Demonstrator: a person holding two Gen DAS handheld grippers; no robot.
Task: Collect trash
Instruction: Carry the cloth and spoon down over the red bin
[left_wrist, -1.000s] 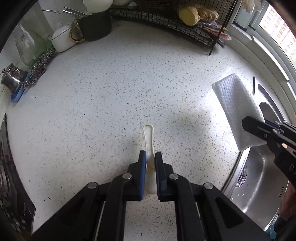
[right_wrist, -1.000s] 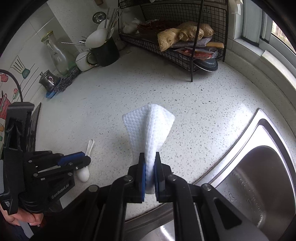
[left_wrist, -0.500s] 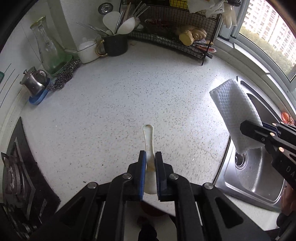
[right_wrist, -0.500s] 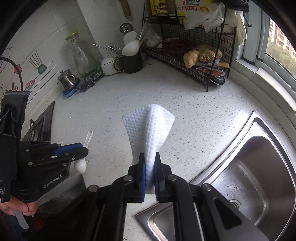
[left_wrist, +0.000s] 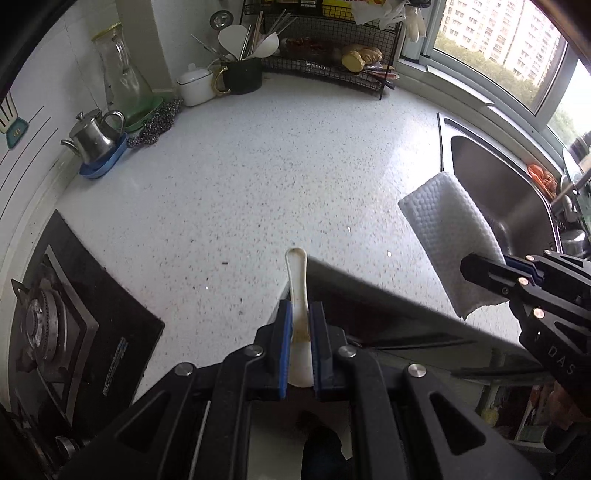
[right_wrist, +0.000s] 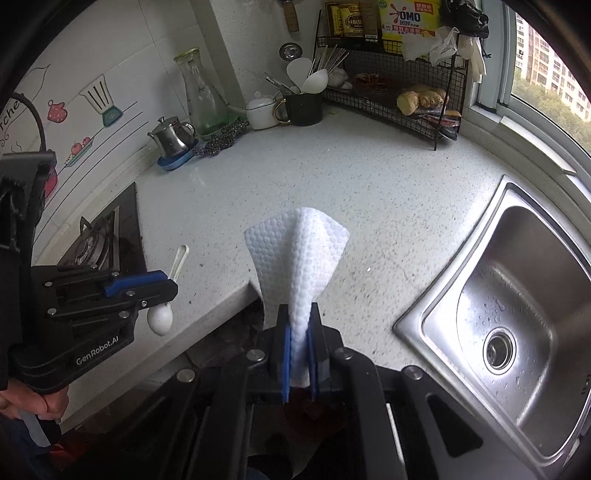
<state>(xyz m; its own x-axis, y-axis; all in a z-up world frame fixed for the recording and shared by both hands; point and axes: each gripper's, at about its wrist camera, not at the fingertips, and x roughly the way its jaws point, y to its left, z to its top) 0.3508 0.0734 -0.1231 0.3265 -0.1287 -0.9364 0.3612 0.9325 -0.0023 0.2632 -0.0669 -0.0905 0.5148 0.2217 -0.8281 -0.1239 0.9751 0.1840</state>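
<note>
Lifted up and drawn back past the speckled countertop's (right_wrist: 369, 192) front edge since a second ago: white plastic spoon (left_wrist: 298, 291) and white paper towel (right_wrist: 299, 258), both clear of the surface. Clamped tight between the blue pads of the left gripper (left_wrist: 300, 343), the spoon, handle pointing forward; pinched shut in the right gripper (right_wrist: 298, 354), the towel, fanned upward. Off to the right, steel sink (right_wrist: 517, 295); to the left, gas hob (left_wrist: 55, 314); along the back wall, kettle (right_wrist: 171, 136) and wire rack (right_wrist: 399, 85).
</note>
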